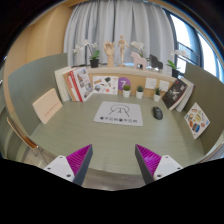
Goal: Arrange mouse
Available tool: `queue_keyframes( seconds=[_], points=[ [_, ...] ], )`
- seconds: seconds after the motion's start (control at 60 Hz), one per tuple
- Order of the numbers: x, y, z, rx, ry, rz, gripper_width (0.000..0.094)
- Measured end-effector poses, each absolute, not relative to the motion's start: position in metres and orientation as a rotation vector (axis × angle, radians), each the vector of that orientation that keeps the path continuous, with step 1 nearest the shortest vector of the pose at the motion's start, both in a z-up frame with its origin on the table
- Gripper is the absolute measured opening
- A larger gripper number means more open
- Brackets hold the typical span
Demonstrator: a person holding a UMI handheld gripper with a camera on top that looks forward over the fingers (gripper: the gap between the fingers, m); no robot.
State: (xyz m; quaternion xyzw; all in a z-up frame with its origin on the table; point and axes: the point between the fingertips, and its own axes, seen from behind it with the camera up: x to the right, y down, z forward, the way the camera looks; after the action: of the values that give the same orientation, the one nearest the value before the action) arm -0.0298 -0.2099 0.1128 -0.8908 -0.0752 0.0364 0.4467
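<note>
A small dark mouse [158, 113] lies on the green table top [100, 135], just right of a white mouse mat with a printed logo [119, 114]. My gripper [112, 160] is well short of both, near the table's front edge. Its two fingers with magenta pads [80, 158] stand wide apart with nothing between them. The mouse and mat are far beyond the fingers, the mouse to the right.
Several upright cards and picture boards [78, 84] line the table's back and sides, with a tilted card at the left [46, 105] and another at the right [197, 121]. Potted plants [95, 60] and figurines stand on a sill by curtained windows.
</note>
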Motion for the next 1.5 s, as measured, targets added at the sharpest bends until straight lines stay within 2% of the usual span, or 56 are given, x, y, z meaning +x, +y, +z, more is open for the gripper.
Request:
queue_keyframes(
  seconds=[0.183, 0.417, 0.617, 0.883, 1.033, 1.083, 1.1, 1.117, 1.167, 1.367, 1.45, 1.5],
  points=[
    [0.068, -0.169, 0.063, -2.298, -0.04, -0.037, 0.0856],
    [0.156, -0.077, 0.028, -2.339, 0.048, -0.102, 0.0859],
    [0.183, 0.012, 0.003, -2.376, 0.039, -0.079, 0.0847],
    [0.202, 0.11, -0.01, -2.368, 0.049, -0.05, 0.0826],
    [0.196, 0.137, -0.011, -2.348, 0.051, -0.014, 0.0676],
    [0.195, 0.14, -0.011, -2.341, 0.044, -0.012, 0.0544],
    [0.195, 0.141, -0.011, -2.336, 0.042, -0.02, 0.0535],
    [0.194, 0.141, -0.011, -2.334, 0.037, -0.021, 0.0454],
    [0.194, 0.14, -0.011, -2.33, 0.028, -0.045, 0.0442],
    [0.194, 0.139, -0.012, -2.375, 0.066, -0.061, 0.0291],
    [0.196, 0.139, -0.01, -2.411, 0.078, -0.08, 0.0286],
    [0.195, 0.142, 0.005, -2.401, 0.098, -0.087, 0.0288]
  ],
)
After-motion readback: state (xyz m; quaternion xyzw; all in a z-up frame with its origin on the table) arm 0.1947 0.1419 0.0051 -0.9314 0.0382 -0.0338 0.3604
